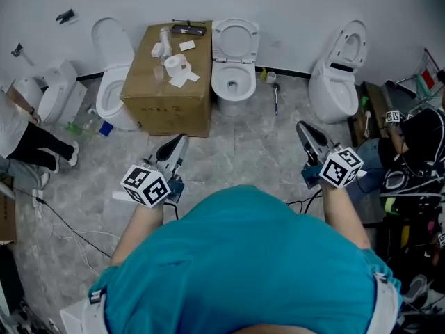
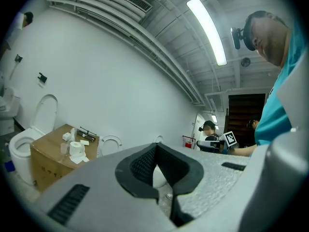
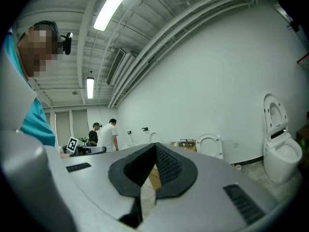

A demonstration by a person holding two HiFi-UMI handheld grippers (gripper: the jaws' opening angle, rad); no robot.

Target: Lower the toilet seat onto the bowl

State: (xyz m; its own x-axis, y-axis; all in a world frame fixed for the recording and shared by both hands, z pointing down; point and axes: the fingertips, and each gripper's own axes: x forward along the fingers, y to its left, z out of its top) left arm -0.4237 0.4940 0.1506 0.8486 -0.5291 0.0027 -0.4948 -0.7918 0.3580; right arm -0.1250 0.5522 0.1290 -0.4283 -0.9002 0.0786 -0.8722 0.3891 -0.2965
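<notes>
Toilet seat (image 1: 222,44) stands raised, far from left claw (image 1: 182,140) and right claw (image 1: 301,126), both pressed together, empty.

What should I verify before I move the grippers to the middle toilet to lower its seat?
1. Seat is up: ok, it stands upright by the wall.
2. Bowl rim is free: ok, nothing lies on it.
3. Left gripper is empty: ok, shut, nothing between its jaws.
4. Right gripper is empty: ok, shut, nothing between its jaws.
5. Grippers are within reach of the seat: not ok, both are well short of it.
6. Way to the toilet: ok, the box stands left of it and the brush lies right of it, both aside.
</notes>
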